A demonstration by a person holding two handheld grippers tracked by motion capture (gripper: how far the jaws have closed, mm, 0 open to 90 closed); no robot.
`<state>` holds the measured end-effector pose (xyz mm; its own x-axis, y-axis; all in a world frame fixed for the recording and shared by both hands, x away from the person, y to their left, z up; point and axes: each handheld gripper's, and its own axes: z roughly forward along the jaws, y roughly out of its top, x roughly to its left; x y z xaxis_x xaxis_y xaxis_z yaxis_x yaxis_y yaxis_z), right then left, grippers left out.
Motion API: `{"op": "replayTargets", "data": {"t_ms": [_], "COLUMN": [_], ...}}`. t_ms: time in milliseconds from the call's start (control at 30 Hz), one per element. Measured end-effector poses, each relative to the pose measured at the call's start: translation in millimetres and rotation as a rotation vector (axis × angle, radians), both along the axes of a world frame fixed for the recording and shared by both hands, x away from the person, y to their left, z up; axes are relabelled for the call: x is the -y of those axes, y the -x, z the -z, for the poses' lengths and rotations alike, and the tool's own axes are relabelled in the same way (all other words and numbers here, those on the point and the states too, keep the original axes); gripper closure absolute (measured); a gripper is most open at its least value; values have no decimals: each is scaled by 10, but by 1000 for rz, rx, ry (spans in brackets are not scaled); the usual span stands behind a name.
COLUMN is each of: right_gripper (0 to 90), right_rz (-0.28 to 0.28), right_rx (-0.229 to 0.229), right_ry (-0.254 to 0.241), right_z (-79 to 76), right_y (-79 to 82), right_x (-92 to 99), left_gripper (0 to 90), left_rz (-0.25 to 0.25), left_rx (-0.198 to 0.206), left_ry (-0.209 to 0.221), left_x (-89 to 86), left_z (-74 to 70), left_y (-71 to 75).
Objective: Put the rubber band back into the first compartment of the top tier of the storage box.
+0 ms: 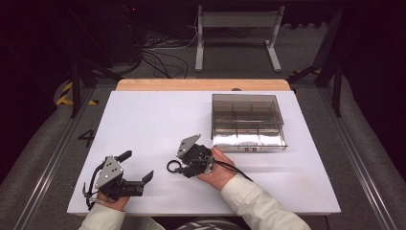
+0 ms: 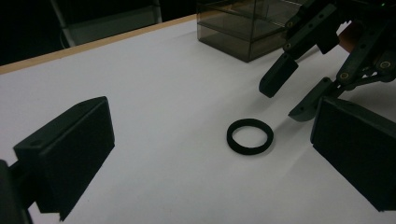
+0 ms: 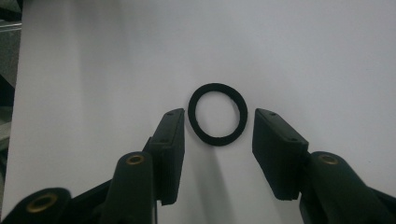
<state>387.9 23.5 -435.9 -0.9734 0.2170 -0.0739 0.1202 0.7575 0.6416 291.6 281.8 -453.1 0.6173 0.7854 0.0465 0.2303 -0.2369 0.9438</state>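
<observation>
A black ring [image 1: 173, 166] lies flat on the white tabletop [image 1: 143, 120]. My right gripper [image 1: 179, 167] points left at it, held low over the table. In the right gripper view the ring [image 3: 217, 114] sits between the two jaw tips of the right gripper [image 3: 219, 115], with a gap on each side, so the jaws are open. My left gripper [image 1: 138, 165] rests near the front left with its jaws wide apart and nothing between them. The left gripper view has the ring [image 2: 250, 136] ahead of the left gripper [image 2: 212, 112], and the right gripper [image 2: 285, 100] hovers just behind the ring.
A smoky clear box [image 1: 248, 122] with several compartments stands at the back right of the table, also seen as the box [image 2: 247, 28] far off. A wooden strip [image 1: 201, 85] runs along the far edge. White table surface stretches left and behind the ring.
</observation>
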Motion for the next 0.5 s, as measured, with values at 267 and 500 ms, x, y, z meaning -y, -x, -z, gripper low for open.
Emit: {"op": "replayTargets", "data": {"t_ms": [267, 500], "right_gripper": [563, 589], "right_rz": [-12, -39], "right_rx": [-39, -35], "right_ry": [-7, 7], "right_z": [90, 165], "right_y": [-30, -5], "right_x": [-67, -161], "left_gripper": [4, 4], "left_rz": [-1, 2], "left_rx": [1, -1], "left_ry": [2, 2], "left_x": [0, 0], "left_z": [1, 0], "left_y": [1, 0]}}
